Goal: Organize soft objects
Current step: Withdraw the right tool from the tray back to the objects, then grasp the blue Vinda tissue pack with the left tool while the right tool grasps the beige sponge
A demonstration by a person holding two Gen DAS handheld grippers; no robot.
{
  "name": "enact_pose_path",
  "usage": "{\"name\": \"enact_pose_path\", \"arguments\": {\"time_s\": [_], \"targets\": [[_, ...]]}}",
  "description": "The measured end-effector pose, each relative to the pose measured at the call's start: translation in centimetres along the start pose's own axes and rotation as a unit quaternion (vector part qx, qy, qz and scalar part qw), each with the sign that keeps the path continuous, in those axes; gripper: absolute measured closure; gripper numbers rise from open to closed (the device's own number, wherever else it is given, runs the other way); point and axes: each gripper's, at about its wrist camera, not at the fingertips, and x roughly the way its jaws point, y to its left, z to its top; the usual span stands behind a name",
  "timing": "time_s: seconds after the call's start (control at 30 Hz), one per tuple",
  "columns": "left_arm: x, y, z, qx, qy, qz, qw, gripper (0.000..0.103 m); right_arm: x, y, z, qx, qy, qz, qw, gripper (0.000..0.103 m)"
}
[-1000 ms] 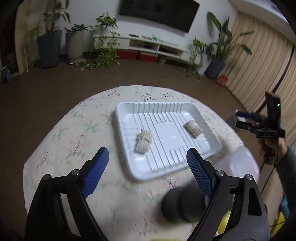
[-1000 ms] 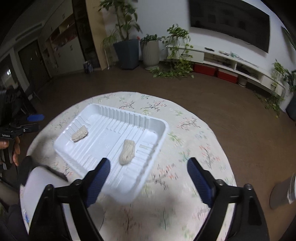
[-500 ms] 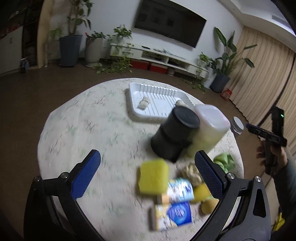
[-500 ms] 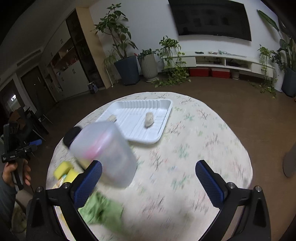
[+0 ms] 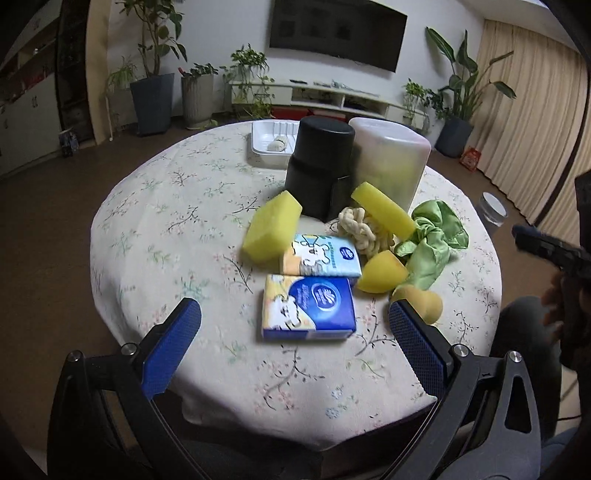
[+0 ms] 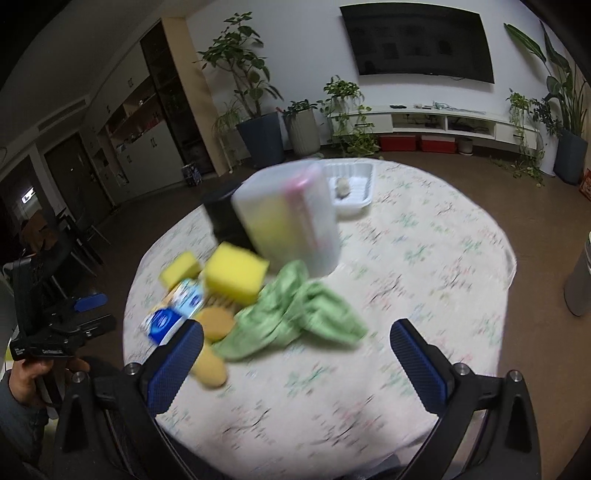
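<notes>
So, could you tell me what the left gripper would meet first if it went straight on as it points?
Probably the nearer blue tissue pack, lying centred ahead of the open left gripper; depth is uncertain.

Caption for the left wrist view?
Open left gripper above a tissue pack, with sponges, rope and green cloth behind.

A home living room: wall television [image 5: 338, 31], potted plants [image 6: 255, 110], long curtains [image 5: 532, 92].

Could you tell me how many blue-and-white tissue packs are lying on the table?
2. One blue-and-white tissue pack lies nearest the camera, on the floral tablecloth; the second tissue pack lies just behind it, against the yellow rectangular sponge. Others could be hidden behind the black cylindrical container.
</notes>
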Motion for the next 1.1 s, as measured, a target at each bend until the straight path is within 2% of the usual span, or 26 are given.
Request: {"name": "enact_pose_path", "arguments": {"time_s": [0.17,0.27,0.4,0.47,0.53,0.67,0.9,1.1], "targets": [[0.6,-1.5,-0.9,0.013,0.008,0.008,0.9998,0.000,1.7,3.2,-2.6,-0.011,0.019,0.019,1.000,0.000],[1.6,-2.3,-0.9,0.027,0.029,0.001,0.9992,0.000,2.9,5.2,-3.4,-0.026,0.034,0.026,0.999,0.000],[2.9,-1.8,-0.5,0.007,0.050,0.000,0.9987,0.000,4.4,7.1,-3.9,-0.051,0.055,0.018,0.997,0.001],[4.1,-1.4,-0.5,-0.006,0.072,-0.001,0.9974,0.000,5.0,7.6,-4.1,-0.067,0.060,0.014,0.996,0.003],[4.7,-1.4,-0.7,-0.006,0.083,0.004,0.9965,0.000,5.7,7.9,-4.2,-0.079,0.068,0.005,0.995,0.010],[5.4,-1.7,-0.8,0.006,0.090,0.009,0.9959,0.000,6.9,8.0,-4.0,-0.079,0.078,0.002,0.994,0.013],[6.6,-0.9,0.0,0.005,0.099,0.015,0.9950,0.000,9.0,8.8,-3.8,-0.094,0.102,0.015,0.990,0.031],[7.8,-1.0,-0.1,0.013,0.116,0.001,0.9931,0.001,10.5,8.5,-3.8,-0.091,0.117,0.010,0.989,0.033]]}}
